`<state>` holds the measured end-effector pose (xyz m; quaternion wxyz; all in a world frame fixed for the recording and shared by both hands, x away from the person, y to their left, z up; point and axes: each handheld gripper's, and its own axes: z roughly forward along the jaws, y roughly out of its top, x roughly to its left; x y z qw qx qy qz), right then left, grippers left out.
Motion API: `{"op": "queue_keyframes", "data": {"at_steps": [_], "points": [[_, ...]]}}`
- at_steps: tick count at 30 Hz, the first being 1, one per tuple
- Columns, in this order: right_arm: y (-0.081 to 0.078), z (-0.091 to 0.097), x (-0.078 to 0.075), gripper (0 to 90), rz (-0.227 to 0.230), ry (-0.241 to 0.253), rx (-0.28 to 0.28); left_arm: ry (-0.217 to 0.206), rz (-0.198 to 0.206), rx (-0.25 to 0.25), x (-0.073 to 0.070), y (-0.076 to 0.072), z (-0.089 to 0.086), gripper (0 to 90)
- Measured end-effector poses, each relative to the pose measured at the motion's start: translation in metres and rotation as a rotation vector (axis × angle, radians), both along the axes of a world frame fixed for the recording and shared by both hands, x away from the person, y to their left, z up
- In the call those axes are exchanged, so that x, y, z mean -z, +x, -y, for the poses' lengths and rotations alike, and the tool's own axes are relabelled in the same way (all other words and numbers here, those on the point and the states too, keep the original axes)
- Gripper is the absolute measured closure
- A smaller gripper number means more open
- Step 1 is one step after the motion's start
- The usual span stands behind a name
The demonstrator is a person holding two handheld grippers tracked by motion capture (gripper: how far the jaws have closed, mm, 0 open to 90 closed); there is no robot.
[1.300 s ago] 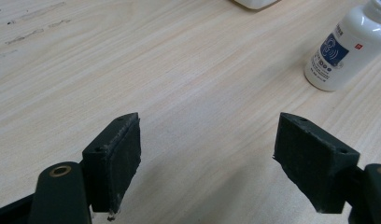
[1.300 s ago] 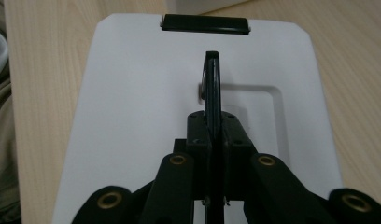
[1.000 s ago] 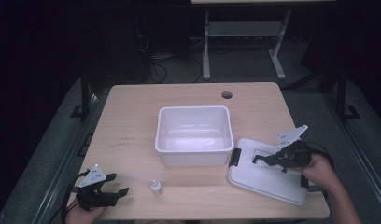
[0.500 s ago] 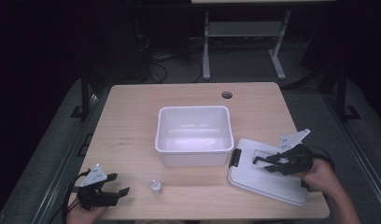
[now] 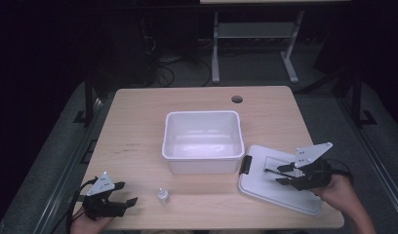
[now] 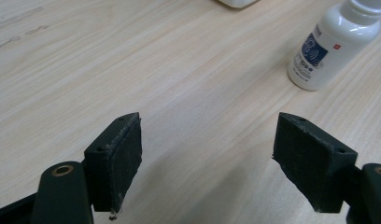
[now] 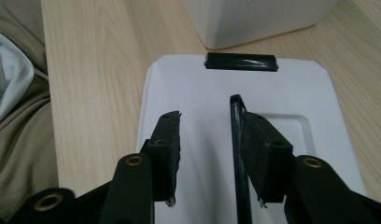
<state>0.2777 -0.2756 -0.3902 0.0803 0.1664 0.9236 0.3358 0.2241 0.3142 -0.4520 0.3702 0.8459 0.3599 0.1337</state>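
Right tongs (image 5: 284, 174) just eased apart over the white lid (image 5: 265, 187), gripping nothing; left tongs (image 5: 125, 193) sit released on the bench (image 5: 138, 126) near the little bottle (image 5: 162, 195).

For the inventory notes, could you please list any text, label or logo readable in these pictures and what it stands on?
Small white bottle: a blue label with a round emblem, a small red mark and fine print, all too blurred to read.
White tub, white lid, table: no writing visible.
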Motion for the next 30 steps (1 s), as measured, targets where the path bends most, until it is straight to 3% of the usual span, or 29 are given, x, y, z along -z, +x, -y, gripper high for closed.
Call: {"op": "queue_keyframes", "data": {"at_steps": [11, 16, 17, 23, 26, 30], "points": [[-0.018, -0.016, 0.006, 51.5, 0.011, 0.005, -0.009, 0.007, -0.007, 0.117, -0.014, 0.003, 0.002, 24.8], [-0.022, -0.025, 0.012, 47.8, 0.015, -0.001, -0.021, 0.028, -0.046, 0.195, -0.019, 0.005, 0.002, 24.7], [-0.022, -0.028, 0.014, 46.6, 0.015, -0.015, -0.02, 0.038, -0.043, 0.215, -0.02, 0.005, 0.004, 24.7], [-0.022, -0.031, 0.019, 42.9, 0.014, 0.008, -0.009, 0.084, -0.055, 0.294, -0.031, 0.009, 0.019, 23.4], [-0.024, -0.032, 0.022, 38.8, 0.011, 0.008, -0.011, 0.059, -0.056, 0.33, -0.036, 0.012, 0.026, 20.7], [-0.025, -0.029, 0.023, 38.2, 0.011, 0.027, 0.001, 0.082, -0.062, 0.364, -0.039, 0.017, 0.036, 19.3]]}}
